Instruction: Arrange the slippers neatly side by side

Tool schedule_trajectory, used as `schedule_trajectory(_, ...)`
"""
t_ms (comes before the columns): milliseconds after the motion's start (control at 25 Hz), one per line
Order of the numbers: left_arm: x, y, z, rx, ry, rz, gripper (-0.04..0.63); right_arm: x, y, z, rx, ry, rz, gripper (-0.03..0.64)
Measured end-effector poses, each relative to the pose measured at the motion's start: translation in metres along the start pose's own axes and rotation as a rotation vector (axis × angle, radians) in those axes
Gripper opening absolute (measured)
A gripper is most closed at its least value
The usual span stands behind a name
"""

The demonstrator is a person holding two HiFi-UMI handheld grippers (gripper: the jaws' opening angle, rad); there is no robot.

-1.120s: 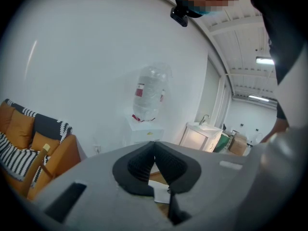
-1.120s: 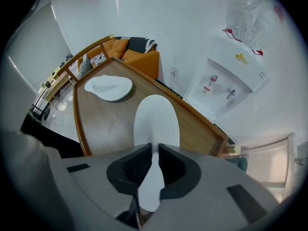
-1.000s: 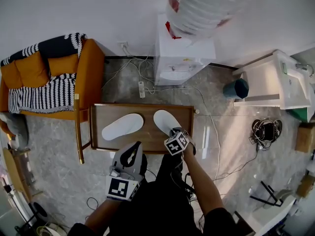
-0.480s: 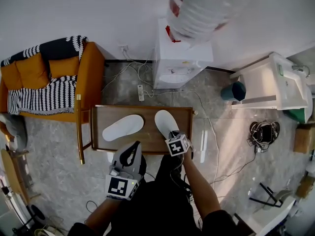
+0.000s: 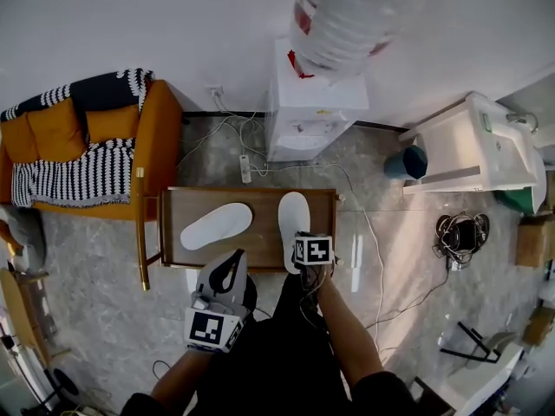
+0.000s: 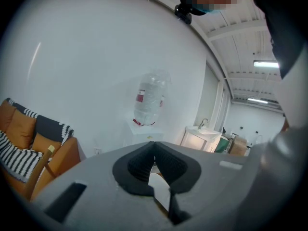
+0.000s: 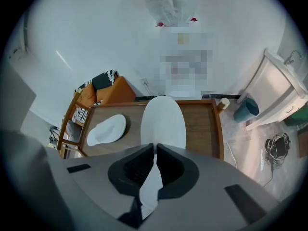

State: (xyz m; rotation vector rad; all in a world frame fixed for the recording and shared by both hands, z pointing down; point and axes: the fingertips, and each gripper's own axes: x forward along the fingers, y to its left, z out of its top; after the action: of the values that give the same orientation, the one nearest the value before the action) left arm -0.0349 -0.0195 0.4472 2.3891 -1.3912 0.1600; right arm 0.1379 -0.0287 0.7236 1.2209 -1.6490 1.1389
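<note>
Two white slippers lie on a low wooden tray table [image 5: 260, 199]. The left slipper [image 5: 217, 224] lies slanted, toe to the upper right. The right slipper [image 5: 293, 217] points straight away from me. My right gripper [image 5: 301, 248] points steeply down and is shut on that slipper's heel edge; its jaws have closed a little further over the last second. In the right gripper view the white fabric [image 7: 162, 121] runs up from between the pads [image 7: 166, 170], with the other slipper [image 7: 107, 129] to its left. My left gripper [image 5: 237, 256] hovers near the table's front edge, shut, holding nothing.
A white water dispenser [image 5: 314, 115] with a big bottle stands behind the table. An orange armchair [image 5: 130, 141] with a striped throw stands at the left. A power strip and cables [image 5: 245, 165] lie on the floor, and a teal bin [image 5: 414, 160] and a white cabinet [image 5: 473, 141] stand at the right.
The right gripper has rolled and swung the right slipper from a slant to pointing straight away. The left gripper and left slipper have stayed put.
</note>
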Motion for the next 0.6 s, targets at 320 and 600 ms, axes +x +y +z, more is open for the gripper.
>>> schedule_trajectory(320, -0.009, 0.0, -0.001, 0.0, 0.003, 0.0, 0.015, 0.011, -0.002, -0.009, 0.006, 0.016, -0.023, 0.026)
schedule_trajectory(600, -0.012, 0.002, -0.008, -0.008, 0.009, 0.015, 0.015, 0.027, -0.003, -0.011, 0.025, 0.031, -0.027, 0.026)
